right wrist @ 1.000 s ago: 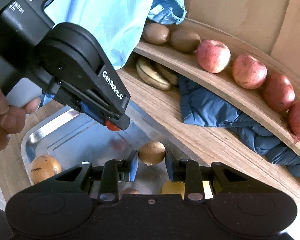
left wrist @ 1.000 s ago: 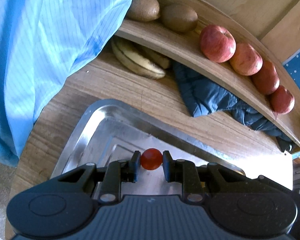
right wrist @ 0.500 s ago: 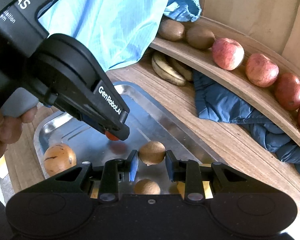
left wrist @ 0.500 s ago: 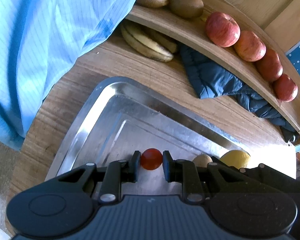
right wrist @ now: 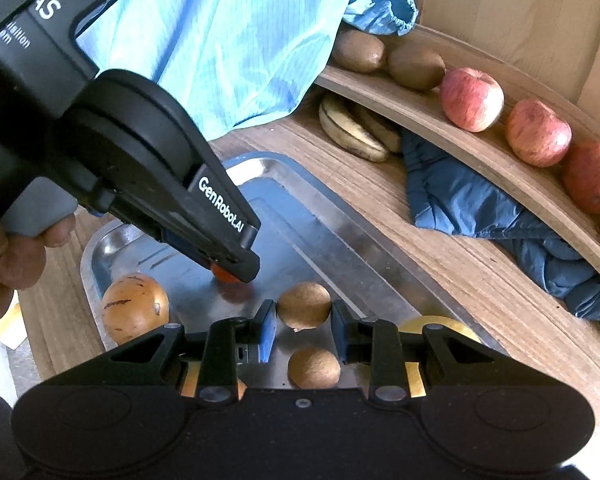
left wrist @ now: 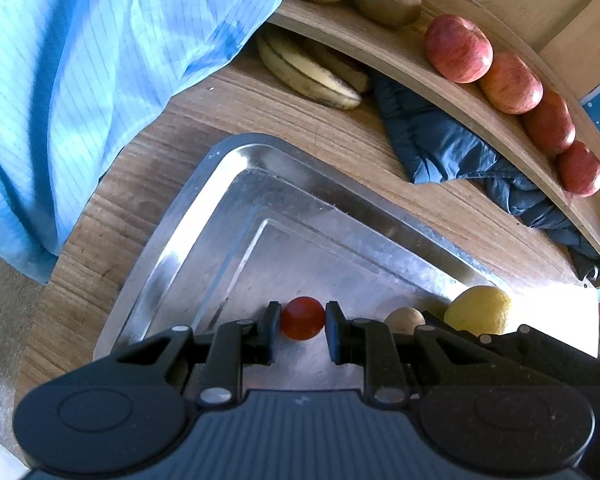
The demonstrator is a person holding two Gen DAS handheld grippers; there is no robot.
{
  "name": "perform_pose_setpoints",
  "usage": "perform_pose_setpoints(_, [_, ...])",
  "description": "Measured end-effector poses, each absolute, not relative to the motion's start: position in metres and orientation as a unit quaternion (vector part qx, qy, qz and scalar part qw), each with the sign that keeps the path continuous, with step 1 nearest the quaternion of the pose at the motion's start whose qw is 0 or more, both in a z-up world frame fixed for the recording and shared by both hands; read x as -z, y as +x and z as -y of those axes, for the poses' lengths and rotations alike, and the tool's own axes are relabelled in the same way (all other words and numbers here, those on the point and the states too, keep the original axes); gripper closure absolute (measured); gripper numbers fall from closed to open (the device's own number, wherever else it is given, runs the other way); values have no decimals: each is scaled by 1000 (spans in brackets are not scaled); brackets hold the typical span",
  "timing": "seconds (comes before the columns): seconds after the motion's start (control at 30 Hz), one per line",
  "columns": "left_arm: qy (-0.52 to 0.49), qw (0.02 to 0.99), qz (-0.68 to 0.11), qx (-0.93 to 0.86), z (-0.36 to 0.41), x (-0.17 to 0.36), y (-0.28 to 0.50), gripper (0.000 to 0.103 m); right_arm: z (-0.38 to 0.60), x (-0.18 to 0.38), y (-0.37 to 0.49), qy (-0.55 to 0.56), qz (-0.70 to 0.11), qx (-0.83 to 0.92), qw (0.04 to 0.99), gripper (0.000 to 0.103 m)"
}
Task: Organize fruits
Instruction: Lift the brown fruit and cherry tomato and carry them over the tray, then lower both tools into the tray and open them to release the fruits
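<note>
Partway, we judge: kiwis [right wrist: 388,58] and apples [right wrist: 472,99] line the shelf [right wrist: 476,156] at upper right. Our left gripper [left wrist: 303,317] clamps a cherry tomato [left wrist: 302,317], right gripper [right wrist: 304,310] a brown fruit [right wrist: 304,305], above the steel tray [left wrist: 172,216]; several fruits remain.

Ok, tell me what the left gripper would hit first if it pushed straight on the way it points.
Holding the small red fruit, the left gripper would likely meet the metal tray floor first, then its far rim. Depth is unclear; if it clears those, the bananas under the wooden shelf come next.
</note>
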State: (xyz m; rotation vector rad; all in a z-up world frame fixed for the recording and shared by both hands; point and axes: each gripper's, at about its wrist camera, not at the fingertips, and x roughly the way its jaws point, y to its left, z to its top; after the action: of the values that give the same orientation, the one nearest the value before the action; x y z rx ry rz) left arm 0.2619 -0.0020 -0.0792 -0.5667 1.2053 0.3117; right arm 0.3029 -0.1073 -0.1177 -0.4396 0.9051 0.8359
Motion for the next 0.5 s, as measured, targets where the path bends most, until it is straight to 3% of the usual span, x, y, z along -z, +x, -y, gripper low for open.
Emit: perform_pose_setpoints(0.5, [-246, 768, -576, -137, 5, 84, 262, 78, 105, 123, 308, -201, -443, -389, 782, 72])
